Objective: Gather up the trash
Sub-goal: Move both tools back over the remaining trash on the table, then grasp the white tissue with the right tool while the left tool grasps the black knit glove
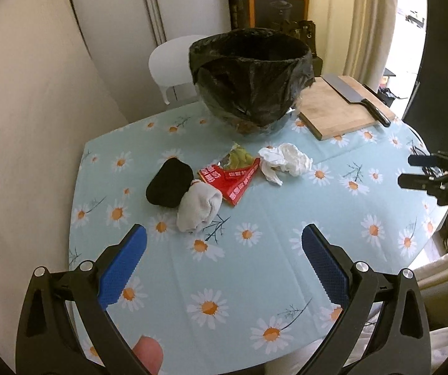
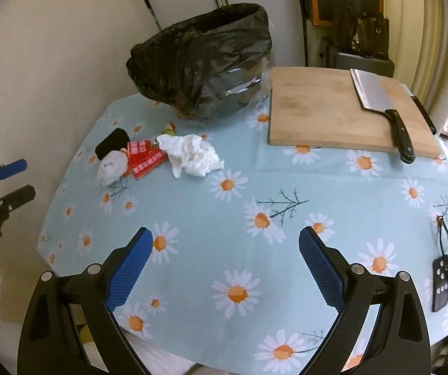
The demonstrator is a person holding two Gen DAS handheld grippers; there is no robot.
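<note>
Cream wall (image 1: 36,93) behind a round table (image 1: 255,265) with daisy-print cloth. White chair (image 1: 170,59) at far side. Curtain (image 1: 367,22), bright daylight at right.

Crumpled white tissue (image 1: 286,160), red wrapper (image 1: 231,181), green scrap (image 1: 239,156) lie clustered mid-desk, wrapper touching tissue; black-lined bin (image 1: 250,78) upright, open, just behind.

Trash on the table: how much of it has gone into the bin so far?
Little looks done. The crumpled tissue, red wrapper, white sock and black sock lie on the tablecloth, all outside the lined bin. The bin's contents cannot be made out. Nothing is in hand: left claw and right claw are both open. All pickups remain.
</note>
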